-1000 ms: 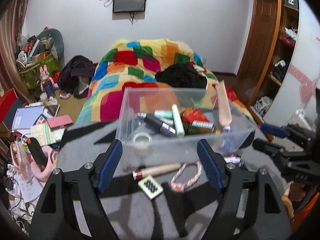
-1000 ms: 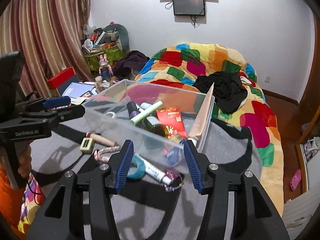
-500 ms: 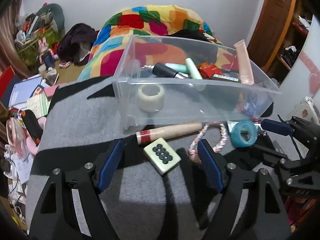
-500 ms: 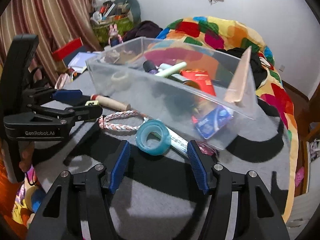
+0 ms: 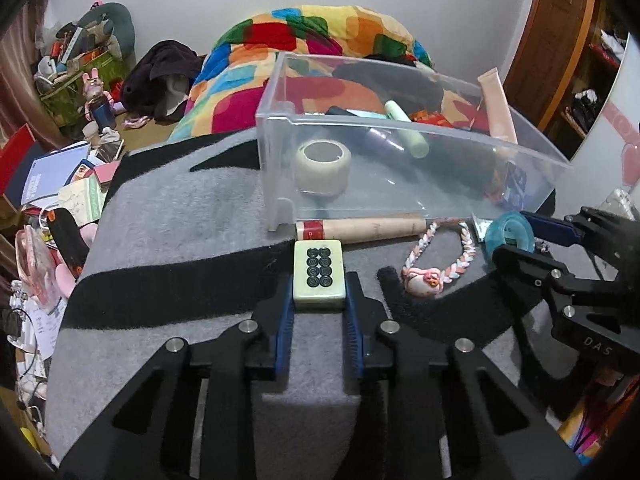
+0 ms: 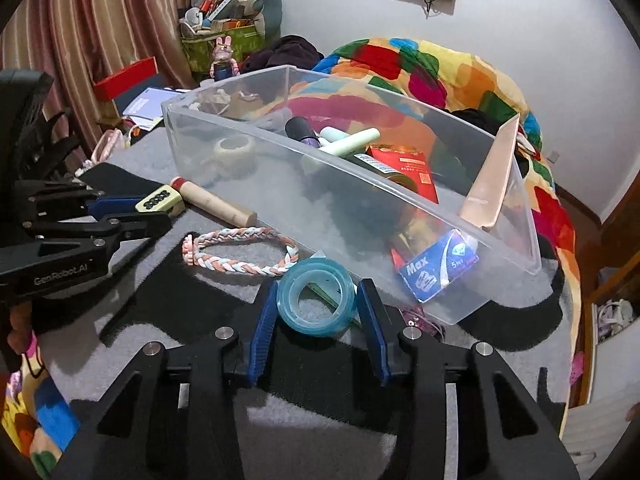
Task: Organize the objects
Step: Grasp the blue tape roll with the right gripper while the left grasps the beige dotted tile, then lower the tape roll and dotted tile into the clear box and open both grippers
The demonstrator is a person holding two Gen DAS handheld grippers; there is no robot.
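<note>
Your left gripper (image 5: 319, 300) is clamped on the mahjong tile (image 5: 318, 271): both blue pads press its long sides, dotted face up, on the grey and black blanket (image 5: 172, 216). Just ahead of the tile lies a wooden stick (image 5: 360, 229) with a red band, touching the tile's far edge or nearly so; the view does not settle which. Ahead and to the right of the fingers sits a braided bracelet (image 5: 438, 258), pink and white, with a small charm at its near end.

Your right gripper (image 6: 317, 304) has its pads on either side of the blue tape roll (image 6: 317, 299). The left pad looks pressed to the roll; on the right side you cannot tell whether pad and roll touch, so the grip is unconfirmed. The roll rests on the blanket, hole up. To the left of it the bracelet lies flat.

Directly beyond both grippers stands the clear plastic bin (image 6: 400, 208). Inside it: a beige tape roll (image 5: 322, 166) at the left end, a pale green tube (image 6: 352, 142), a red packet (image 6: 408, 168), a peach tube (image 6: 490, 184) leaning on the right wall, and a blue card pack (image 6: 438, 266).
</note>
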